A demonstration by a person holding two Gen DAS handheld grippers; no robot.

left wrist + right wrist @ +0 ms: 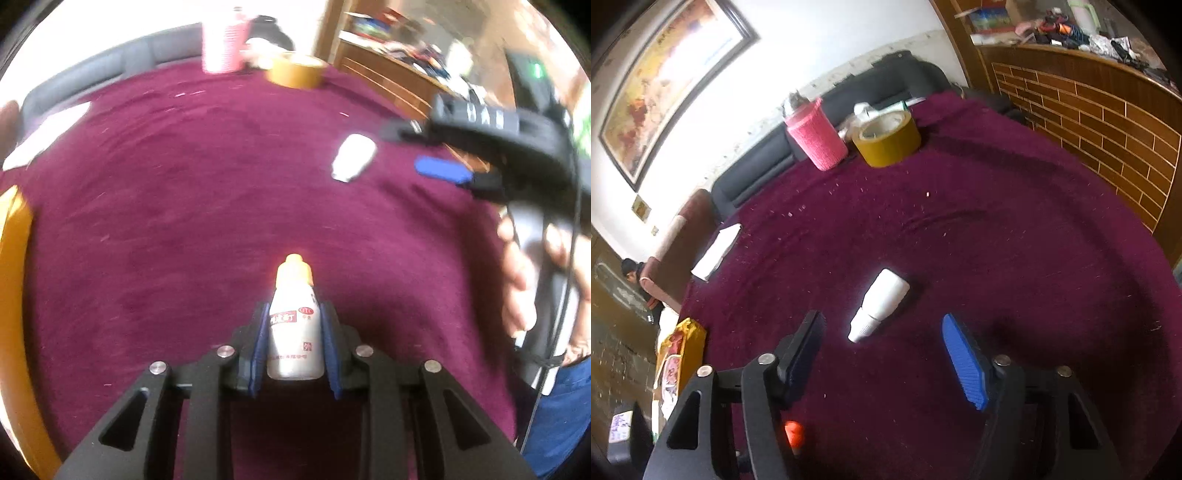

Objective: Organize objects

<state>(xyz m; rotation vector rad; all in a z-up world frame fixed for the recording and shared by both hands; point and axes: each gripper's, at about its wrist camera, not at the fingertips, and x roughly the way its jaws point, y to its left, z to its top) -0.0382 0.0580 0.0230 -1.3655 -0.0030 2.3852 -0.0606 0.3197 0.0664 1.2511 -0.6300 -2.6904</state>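
Now the left hand-held gripper [293, 343] is clenched on a small white bottle with an orange cap [294, 325], held upright above the near part of the maroon-covered bench [221, 206]. Farther right, the right hand-held gripper [882, 362] hangs released, fingers wide apart, just near of a white dropper bottle [881, 302] lying on its side. At the far edge stand a pink cup [816, 138] and a tape roll [888, 138].

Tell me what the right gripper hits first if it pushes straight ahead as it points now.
Probably the white bottle lying on the maroon cloth: it sits just ahead of the open right gripper, roughly between the fingers. Depth is uncertain.
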